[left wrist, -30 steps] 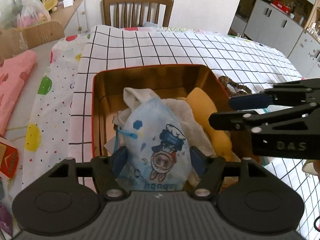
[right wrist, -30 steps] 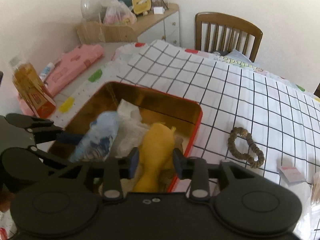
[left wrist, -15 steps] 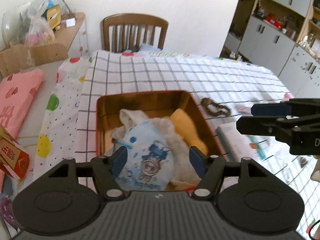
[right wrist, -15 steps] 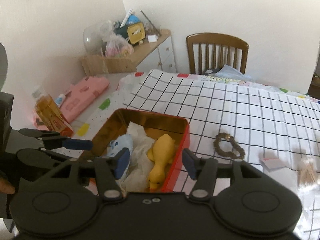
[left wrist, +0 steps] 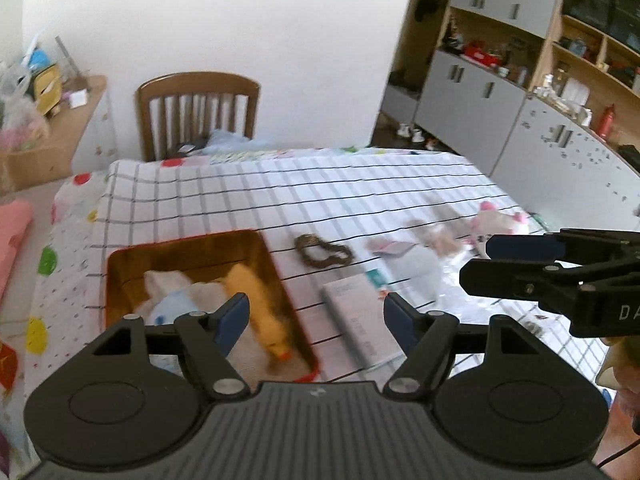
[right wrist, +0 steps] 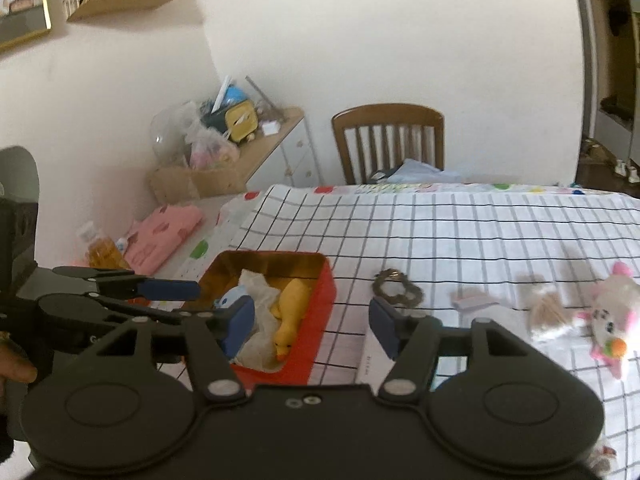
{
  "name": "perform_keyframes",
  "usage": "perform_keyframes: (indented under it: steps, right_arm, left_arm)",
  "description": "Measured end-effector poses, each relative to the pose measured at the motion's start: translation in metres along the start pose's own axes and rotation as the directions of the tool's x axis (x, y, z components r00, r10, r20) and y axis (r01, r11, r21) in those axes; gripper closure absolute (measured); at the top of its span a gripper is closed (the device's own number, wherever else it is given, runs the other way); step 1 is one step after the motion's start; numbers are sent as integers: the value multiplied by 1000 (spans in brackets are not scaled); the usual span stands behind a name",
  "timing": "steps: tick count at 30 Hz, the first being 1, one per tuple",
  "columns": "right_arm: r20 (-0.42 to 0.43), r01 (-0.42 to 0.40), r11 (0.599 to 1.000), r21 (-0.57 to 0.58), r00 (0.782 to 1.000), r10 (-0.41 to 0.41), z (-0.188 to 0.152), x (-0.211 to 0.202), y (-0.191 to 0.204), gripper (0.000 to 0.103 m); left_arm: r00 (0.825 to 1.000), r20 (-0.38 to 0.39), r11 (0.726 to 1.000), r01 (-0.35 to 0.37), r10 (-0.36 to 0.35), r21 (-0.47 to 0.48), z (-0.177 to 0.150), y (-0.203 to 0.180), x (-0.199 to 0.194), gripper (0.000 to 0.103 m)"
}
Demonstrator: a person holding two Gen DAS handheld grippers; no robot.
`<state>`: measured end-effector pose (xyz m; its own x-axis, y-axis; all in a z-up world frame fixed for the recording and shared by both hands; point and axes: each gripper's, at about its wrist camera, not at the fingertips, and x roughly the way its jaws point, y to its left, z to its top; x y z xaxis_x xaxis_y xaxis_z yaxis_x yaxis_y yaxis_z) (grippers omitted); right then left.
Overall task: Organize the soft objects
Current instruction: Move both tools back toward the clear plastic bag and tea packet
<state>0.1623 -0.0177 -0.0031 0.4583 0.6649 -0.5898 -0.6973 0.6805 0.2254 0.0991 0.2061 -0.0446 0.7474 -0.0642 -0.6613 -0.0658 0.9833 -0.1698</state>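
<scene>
Left gripper (left wrist: pixel 316 316): jaws opening, nothing between them.
Right gripper (right wrist: pixel 312 320): jaws opening, empty too.
Tin (right wrist: pixel 320 308): lower centre, holding yellow duck (right wrist: pixel 290 312) and cloths.

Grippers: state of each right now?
Left gripper: jaws opening, nothing between them.
Right gripper: jaws opening, nothing between them.

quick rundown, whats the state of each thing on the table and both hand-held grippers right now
red tin: open, no lid, holding soft items
yellow duck toy: lying inside the tin
blue printed pouch: in the tin
brown hair tie: loose on the cloth
white plush toy: lying outside the tin
left hand-held gripper: opening, empty
right hand-held gripper: opening, empty
</scene>
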Motion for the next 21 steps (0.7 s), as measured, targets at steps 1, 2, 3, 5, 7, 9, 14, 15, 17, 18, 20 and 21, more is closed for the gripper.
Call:
perform_keyframes:
  steps: [1, 2, 3, 5, 7, 9, 14, 15, 17, 18, 20, 21]
  right_arm:
    - [7, 7, 1000, 5, 1000, -7, -2, -5, -3, 38]
    - [14, 15, 1000, 15, 1000, -15, -3, -11, -8, 37]
    - [21, 21, 1000, 23, 1000, -22, -5, -17, -11, 35]
    - [33, 36, 999, 36, 999, -37, -10, -26, -18, 32]
    - [40, 49, 998, 46, 998, -51, -14, -35, -27, 29]
    - [46, 62, 997, 54, 997, -65, -20, -46, -36, 28]
    - [51, 113, 991, 70, 992, -117, -37, -70, -59, 22]
    - [50, 123, 990, 74, 991, -126, -40, -74, -64, 21]
    - [46, 145, 986, 86, 988, -149, -47, -80, -75, 20]
    - [43, 157, 983, 93, 986, -161, -51, -84, -82, 19]
    - [37, 176, 978, 108, 983, -181, -57, -89, -94, 19]
    - [33, 188, 976, 114, 981, -192, -60, -90, -99, 19]
  left_arm:
    - [1000, 1, 1000, 9, -9, 6, 1, -6, 0, 29]
    - [1000, -1, 1000, 17, -17, 11, 2, -11, 1, 29]
    - [1000, -4, 1000, 25, -25, 14, 2, -16, 1, 28]
    - [999, -7, 999, 39, -38, 24, 4, -25, 4, 19]
    - [999, -11, 998, 52, -52, 27, 4, -33, 6, 18]
    - [998, -21, 997, 68, -67, 23, 5, -40, 9, 18]
    - [995, -22, 995, 96, -96, 18, 5, -57, 18, 18]
    - [995, -21, 995, 103, -102, 20, 5, -60, 20, 18]
    - [993, -21, 993, 118, -118, 29, 6, -69, 25, 17]
    - [992, -22, 992, 124, -123, 34, 6, -74, 27, 17]
    - [991, -23, 991, 132, -131, 38, 7, -83, 33, 17]
    - [991, -21, 991, 131, -130, 35, 7, -88, 36, 17]
